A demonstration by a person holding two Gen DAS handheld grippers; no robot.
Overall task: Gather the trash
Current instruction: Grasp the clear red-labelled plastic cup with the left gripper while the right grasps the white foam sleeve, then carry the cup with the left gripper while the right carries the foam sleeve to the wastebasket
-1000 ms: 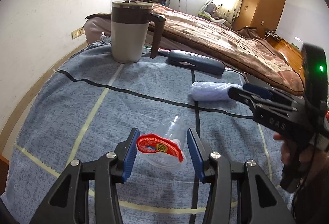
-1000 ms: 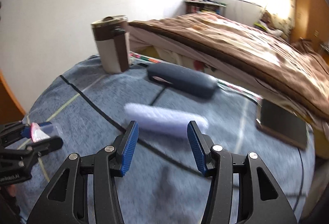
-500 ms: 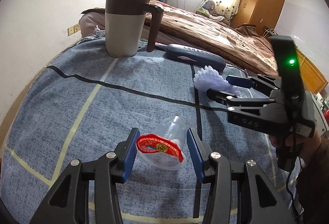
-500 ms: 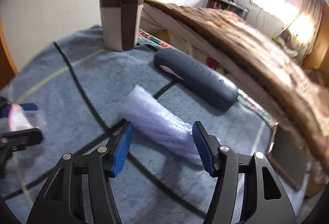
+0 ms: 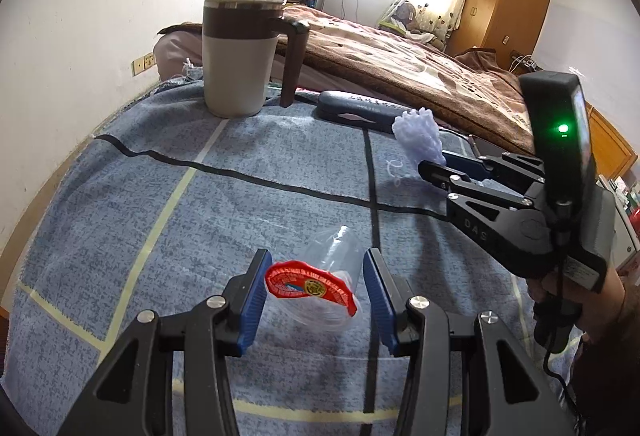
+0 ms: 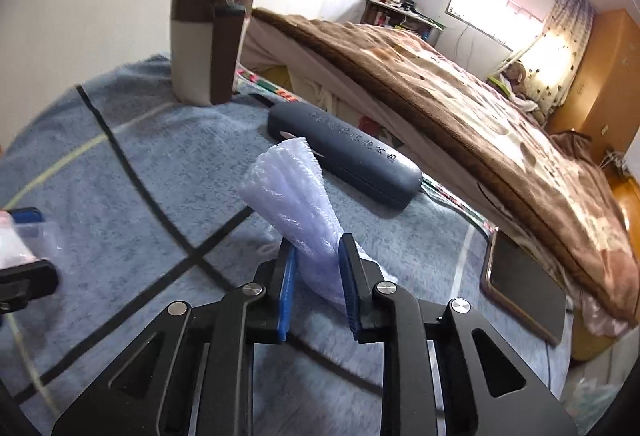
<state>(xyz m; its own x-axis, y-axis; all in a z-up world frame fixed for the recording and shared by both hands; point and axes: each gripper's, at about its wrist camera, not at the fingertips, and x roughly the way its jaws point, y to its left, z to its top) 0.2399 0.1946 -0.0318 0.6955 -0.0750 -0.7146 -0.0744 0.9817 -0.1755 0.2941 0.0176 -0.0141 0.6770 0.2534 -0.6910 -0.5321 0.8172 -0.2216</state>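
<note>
Since the earlier frames, the white foam net sleeve (image 6: 294, 203) has gone from lying flat on the blue cloth (image 6: 132, 171) to standing tilted up between the fingers of the right gripper (image 6: 318, 278), and these jaws are closing on it, so that its lower part is squeezed narrow while its top fans out toward 11 o'clock. The left gripper (image 5: 314, 290) has kept its place; its blue pads press on both sides of a clear plastic cup (image 5: 332, 272) with a red peeled lid, which lies on its side at the centre of that view. From the left wrist only the ruffled top of the sleeve (image 5: 418, 137) shows, at 2 o'clock, and the right gripper's (image 5: 434, 167) fingertips are half hidden behind each other there, so the pinch cannot be read from this side. The right wrist view shows it clearly, but cuts the cup (image 6: 36, 244) to a blurred corner at 9 o'clock. The hand (image 5: 576, 300) holding the right tool is cut off by the frame edge. A dark oblong case (image 6: 344, 159) with unreadable embossed letters lies at 12 o'clock beyond the sleeve, a beige and brown mug (image 5: 240, 55) stands upright farther back, blurred in the right view, and a flat dark phone (image 6: 524, 284) at 3 o'clock appears fully only in the right view. The cloth is fuzzy, with black and pale stripes.
</note>
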